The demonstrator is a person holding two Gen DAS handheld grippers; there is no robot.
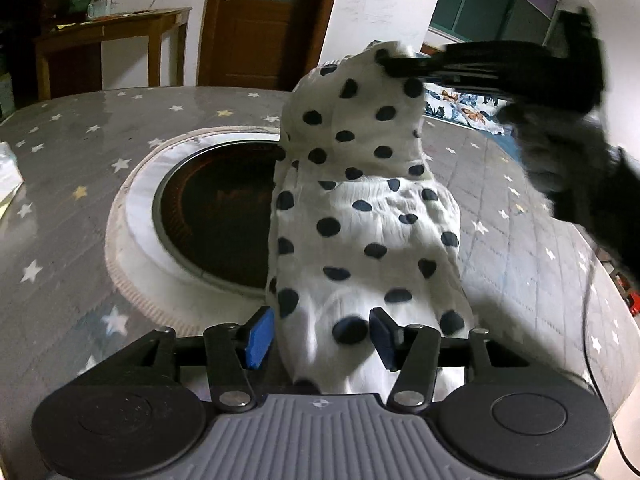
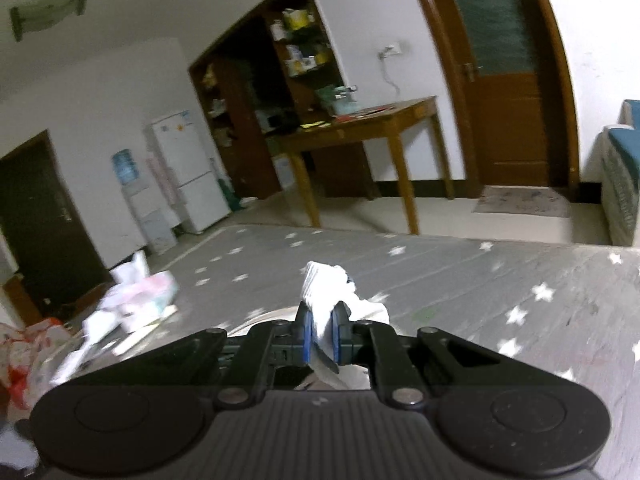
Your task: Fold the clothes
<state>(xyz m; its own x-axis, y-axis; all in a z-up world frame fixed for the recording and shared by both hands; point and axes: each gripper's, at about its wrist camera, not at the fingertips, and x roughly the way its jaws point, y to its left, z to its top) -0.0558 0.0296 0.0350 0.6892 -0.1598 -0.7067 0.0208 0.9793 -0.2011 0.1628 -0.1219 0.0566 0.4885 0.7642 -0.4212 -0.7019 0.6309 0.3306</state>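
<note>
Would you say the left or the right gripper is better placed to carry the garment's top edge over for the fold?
Right: the right gripper already pinches the polka-dot garment high; the left gripper stands open.

1. The left gripper (image 1: 322, 334) is showing black linkage arms, silver pivot screws, blue pads — a ribbed grey housing between two round black discs
2. The right gripper (image 2: 321, 334) is wearing identical parts — black links, blue pads

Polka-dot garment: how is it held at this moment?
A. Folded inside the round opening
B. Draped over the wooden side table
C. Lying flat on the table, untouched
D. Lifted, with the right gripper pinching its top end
D: the right gripper is shut on the top of the polka-dot garment, which hangs above the star-patterned table.
</note>
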